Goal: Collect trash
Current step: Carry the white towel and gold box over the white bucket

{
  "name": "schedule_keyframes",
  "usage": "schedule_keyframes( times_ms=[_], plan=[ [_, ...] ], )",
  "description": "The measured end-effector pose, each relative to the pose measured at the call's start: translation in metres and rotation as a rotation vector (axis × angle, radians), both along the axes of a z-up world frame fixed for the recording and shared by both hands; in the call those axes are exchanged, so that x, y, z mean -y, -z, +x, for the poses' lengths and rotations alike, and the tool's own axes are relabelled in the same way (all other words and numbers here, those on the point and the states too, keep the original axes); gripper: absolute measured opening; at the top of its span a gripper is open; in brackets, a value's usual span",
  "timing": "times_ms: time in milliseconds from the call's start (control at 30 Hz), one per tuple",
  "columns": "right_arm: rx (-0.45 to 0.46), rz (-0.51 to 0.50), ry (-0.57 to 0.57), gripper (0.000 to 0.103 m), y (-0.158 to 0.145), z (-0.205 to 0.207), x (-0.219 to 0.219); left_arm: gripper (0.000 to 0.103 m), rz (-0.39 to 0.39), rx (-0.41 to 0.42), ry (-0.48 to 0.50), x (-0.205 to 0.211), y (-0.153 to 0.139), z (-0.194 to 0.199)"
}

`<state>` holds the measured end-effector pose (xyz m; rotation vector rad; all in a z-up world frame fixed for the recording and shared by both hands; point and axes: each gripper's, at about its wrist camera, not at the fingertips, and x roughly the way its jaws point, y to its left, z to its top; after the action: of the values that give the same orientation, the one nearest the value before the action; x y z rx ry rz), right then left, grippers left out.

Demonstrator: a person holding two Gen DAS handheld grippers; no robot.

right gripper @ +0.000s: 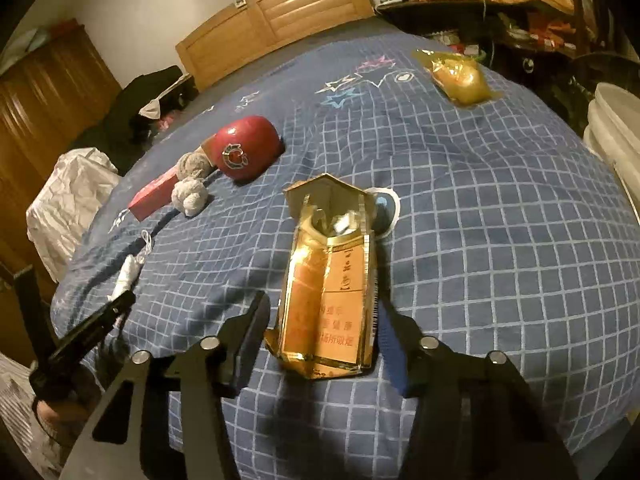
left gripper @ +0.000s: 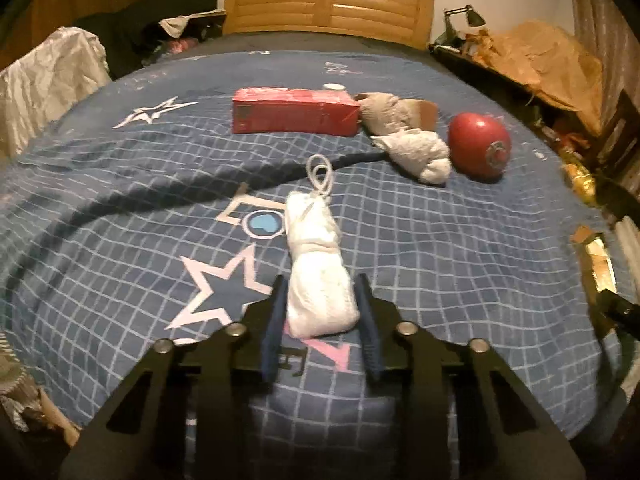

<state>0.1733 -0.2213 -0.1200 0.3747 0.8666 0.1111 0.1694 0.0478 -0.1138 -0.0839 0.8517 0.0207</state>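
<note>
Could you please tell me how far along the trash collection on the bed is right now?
Nothing looks collected yet, and no bin is identifiable. In hand: the left gripper brackets the white wad, and the right gripper brackets the gold carton; neither grip is confirmed. Left on the bedspread: red box, red ball-shaped item, crumpled tissues, yellow packet.

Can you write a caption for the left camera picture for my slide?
Left tool straddles a white wad on the blue bedspread, fingers either side.
</note>
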Motion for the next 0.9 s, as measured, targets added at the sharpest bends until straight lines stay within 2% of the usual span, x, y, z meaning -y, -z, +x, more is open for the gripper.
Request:
schedule_keyframes(
  times_ms=[367,633,900],
  plan=[
    [0.117,-0.100,-0.059,0.045,-0.024,-0.026,-0.015,0.026,0.041,0.010,-0.041,0.004,-0.013,-0.006],
    [0.153,-0.105,-0.094,0.045,-0.034,-0.042,-0.021,0.026,0.094,0.037,-0.045,0.013,-0.026,-0.016],
    [0.213,-0.105,-0.073,0.045,-0.053,-0.059,-0.007,0.026,0.135,0.091,-0.031,0.031,-0.048,-0.022]
  ],
)
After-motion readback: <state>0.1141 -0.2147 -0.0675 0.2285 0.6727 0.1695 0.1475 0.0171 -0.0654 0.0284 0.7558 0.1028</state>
